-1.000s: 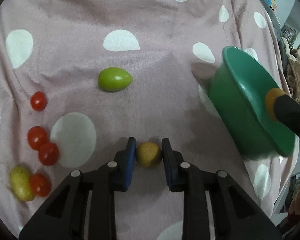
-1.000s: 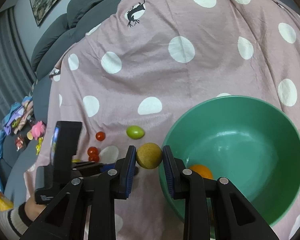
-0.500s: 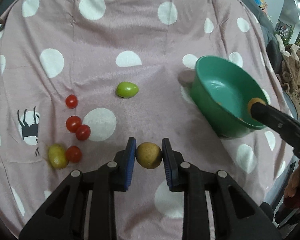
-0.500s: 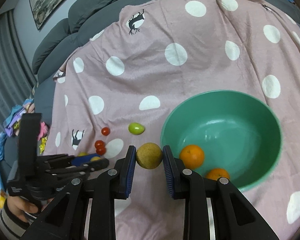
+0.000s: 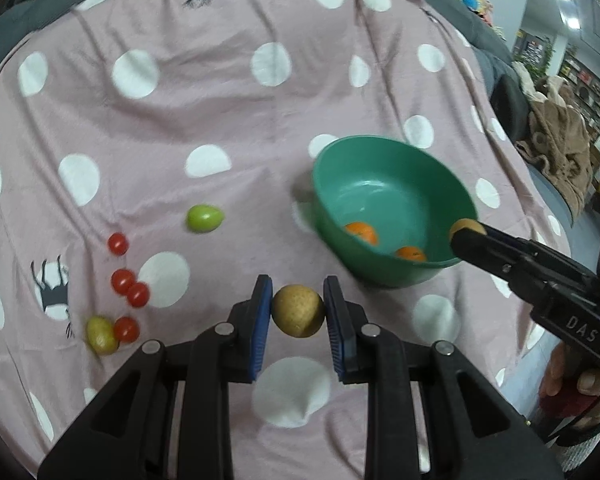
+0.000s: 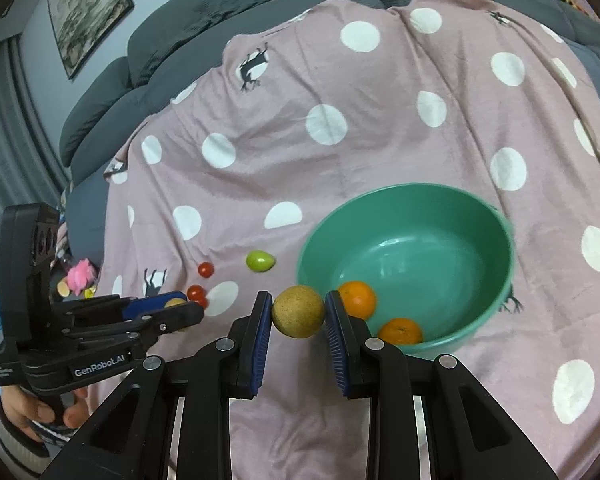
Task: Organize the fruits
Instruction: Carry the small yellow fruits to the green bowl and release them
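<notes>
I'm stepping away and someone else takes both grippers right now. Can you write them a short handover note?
Left claw: shut on a brownish-yellow fruit, held above the blanket.
Right claw: shut on a speckled brown fruit, at the near rim of the green bowl.
Done: two oranges lie in the bowl.
Left: drop both held fruits in the bowl, then collect the green fruit, four cherry tomatoes and the small yellow fruit, all loose on the blanket left of the bowl.
</notes>
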Demonstrator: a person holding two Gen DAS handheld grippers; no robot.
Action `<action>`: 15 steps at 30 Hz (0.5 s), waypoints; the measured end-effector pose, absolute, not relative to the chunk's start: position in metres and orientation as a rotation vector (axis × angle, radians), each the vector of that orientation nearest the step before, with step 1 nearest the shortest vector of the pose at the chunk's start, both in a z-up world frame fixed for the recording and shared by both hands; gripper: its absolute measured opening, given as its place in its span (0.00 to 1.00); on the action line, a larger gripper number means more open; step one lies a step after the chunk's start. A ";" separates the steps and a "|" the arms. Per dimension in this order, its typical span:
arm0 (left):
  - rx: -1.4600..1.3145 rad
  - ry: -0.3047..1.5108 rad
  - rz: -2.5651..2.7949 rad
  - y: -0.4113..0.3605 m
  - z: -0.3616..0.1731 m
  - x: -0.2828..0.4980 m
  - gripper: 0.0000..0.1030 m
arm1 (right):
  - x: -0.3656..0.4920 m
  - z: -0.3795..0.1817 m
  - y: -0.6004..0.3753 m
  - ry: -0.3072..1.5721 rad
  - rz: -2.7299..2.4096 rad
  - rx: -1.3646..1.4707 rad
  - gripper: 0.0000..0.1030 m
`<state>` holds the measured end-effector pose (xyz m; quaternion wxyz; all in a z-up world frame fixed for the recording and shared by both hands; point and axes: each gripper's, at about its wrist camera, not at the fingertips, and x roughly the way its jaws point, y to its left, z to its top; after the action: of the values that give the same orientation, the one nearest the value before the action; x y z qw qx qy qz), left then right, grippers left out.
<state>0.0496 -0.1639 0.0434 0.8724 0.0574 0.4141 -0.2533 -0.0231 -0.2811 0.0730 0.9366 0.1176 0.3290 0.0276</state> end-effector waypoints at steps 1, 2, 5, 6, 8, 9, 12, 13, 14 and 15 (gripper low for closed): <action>0.124 0.861 -0.541 -0.170 0.045 0.050 0.25 | -0.024 0.074 -0.284 0.669 0.051 0.244 0.28; 0.127 0.858 -0.552 -0.173 0.046 0.050 0.25 | -0.026 0.074 -0.287 0.664 0.044 0.249 0.28; 0.145 0.836 -0.585 -0.189 0.051 0.054 0.25 | -0.028 0.075 -0.297 0.653 0.023 0.262 0.28; 0.152 0.825 -0.600 -0.196 0.052 0.055 0.25 | -0.029 0.075 -0.300 0.650 0.017 0.266 0.28; 0.162 0.820 -0.622 -0.208 0.054 0.059 0.25 | -0.029 0.075 -0.306 0.645 0.003 0.272 0.28; 0.165 0.817 -0.634 -0.213 0.054 0.060 0.25 | -0.029 0.075 -0.309 0.644 -0.002 0.276 0.28; 0.180 0.810 -0.671 -0.231 0.052 0.065 0.25 | -0.028 0.072 -0.317 0.644 -0.019 0.288 0.28; 0.183 0.811 -0.681 -0.236 0.051 0.067 0.25 | -0.028 0.071 -0.319 0.645 -0.023 0.291 0.28; 0.185 0.814 -0.687 -0.239 0.050 0.068 0.25 | -0.028 0.070 -0.322 0.646 -0.027 0.293 0.28; 0.185 0.817 -0.701 -0.244 0.047 0.071 0.25 | -0.027 0.069 -0.324 0.647 -0.032 0.295 0.28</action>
<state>0.0714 -0.2442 0.0468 0.8547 0.0882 0.3883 -0.3332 -0.0272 -0.3238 0.0691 0.9374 0.1443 0.3166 -0.0156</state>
